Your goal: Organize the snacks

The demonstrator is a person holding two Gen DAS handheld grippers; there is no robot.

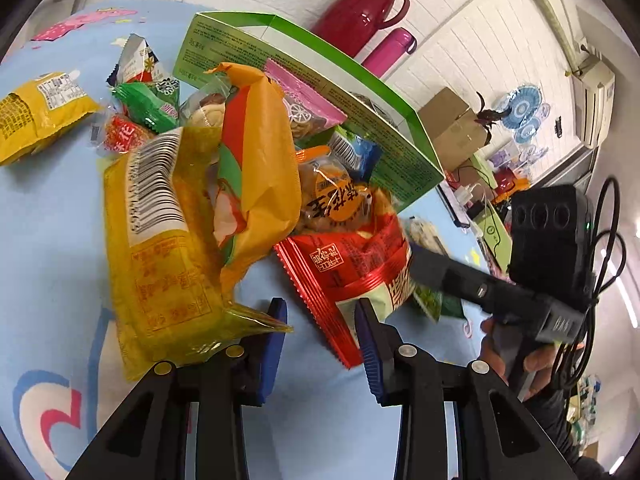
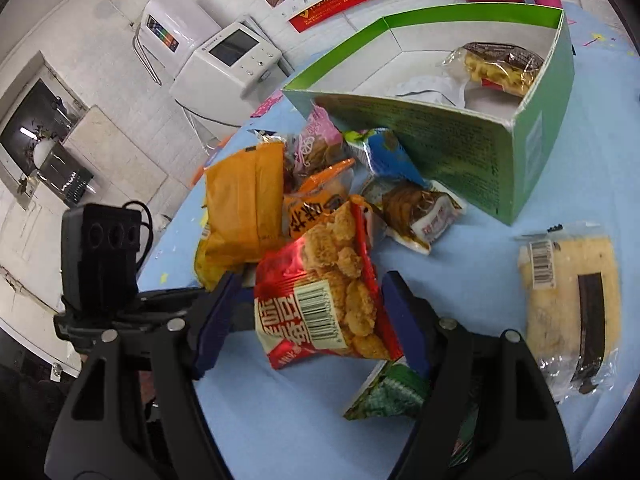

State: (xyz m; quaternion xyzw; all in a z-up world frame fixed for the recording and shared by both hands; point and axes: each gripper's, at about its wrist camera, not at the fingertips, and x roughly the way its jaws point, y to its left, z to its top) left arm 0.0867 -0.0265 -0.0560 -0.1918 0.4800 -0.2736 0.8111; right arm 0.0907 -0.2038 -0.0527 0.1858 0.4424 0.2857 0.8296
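Left wrist view, from left to right: a small yellow packet (image 1: 38, 114) lies apart on the pale blue tabletop (image 1: 52, 240), then a cluster of small wrappers, among them a green packet (image 1: 150, 106). Next comes a large yellow bag (image 1: 160, 240) with a barcode, its crimped end touching the left finger of the left claw (image 1: 320, 320). An orange bag (image 1: 260, 152) leans over it. The left claw is spread, with bare tabletop between its blue pads (image 1: 276, 344) and nothing pinched. Right of the gap lies the red snack bag (image 1: 352, 276), its lower edge passing just behind the right pad. Behind the heap stands the green box (image 1: 360, 100), with a red thermos jug (image 1: 360, 8) against the wall. At far right a hand (image 1: 520, 356) grips the other device.

Right wrist view, left to right: the other device's black camera block (image 2: 100, 256), the orange bag (image 2: 240, 208), then the red snack bag (image 2: 332, 304) lying between the fingers of the right claw (image 2: 316, 320). The right claw stands spread on either side of the bag; whether either pad touches it I cannot tell. A green wrapper (image 2: 384, 396) lies under the right finger. Beyond stands the open green box (image 2: 480, 160) holding a packet (image 2: 500, 64), and at far right a clear-wrapped cake (image 2: 568, 304) lies on the tabletop.
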